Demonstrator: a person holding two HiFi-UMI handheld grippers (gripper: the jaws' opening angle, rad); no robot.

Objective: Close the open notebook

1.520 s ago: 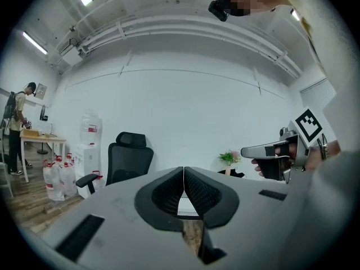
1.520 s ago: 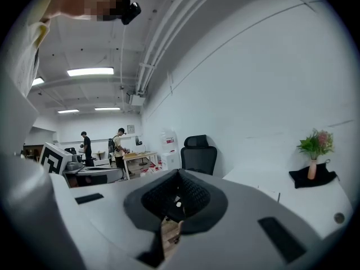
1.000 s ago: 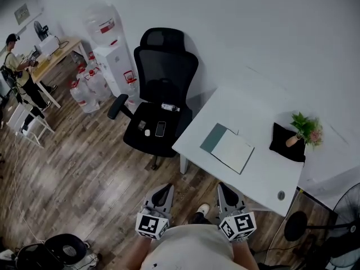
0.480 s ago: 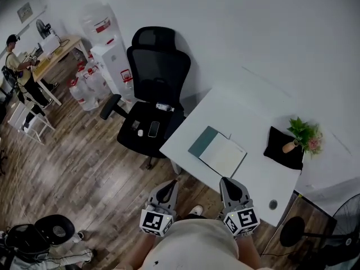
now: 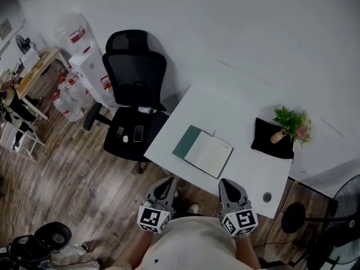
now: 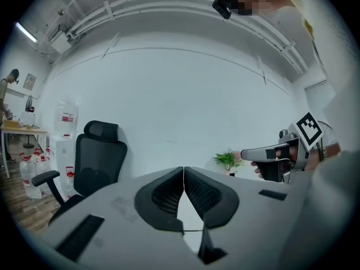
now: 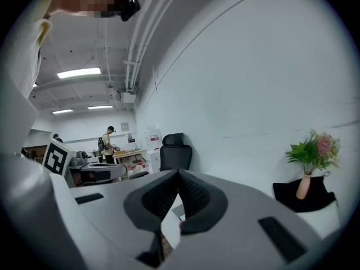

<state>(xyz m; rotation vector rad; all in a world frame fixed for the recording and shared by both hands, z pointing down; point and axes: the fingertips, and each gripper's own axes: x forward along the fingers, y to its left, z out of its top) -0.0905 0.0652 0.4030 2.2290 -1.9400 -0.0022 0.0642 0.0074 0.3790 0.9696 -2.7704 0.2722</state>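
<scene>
Notebook [image 5: 203, 151] lies open on table [image 5: 236, 116]; untouched.

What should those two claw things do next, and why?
Probably move the left gripper forward toward the notebook: it lies open on the table, and that gripper and the right gripper, both shut and empty, are well short of it.

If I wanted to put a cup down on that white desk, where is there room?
The white desk is bare between the open white notebook and the wall, and between the notebook and the black cloth. The near strip by the small round cap is free too. Only the cloth corner, with its vase of flowers, is crowded.
</scene>
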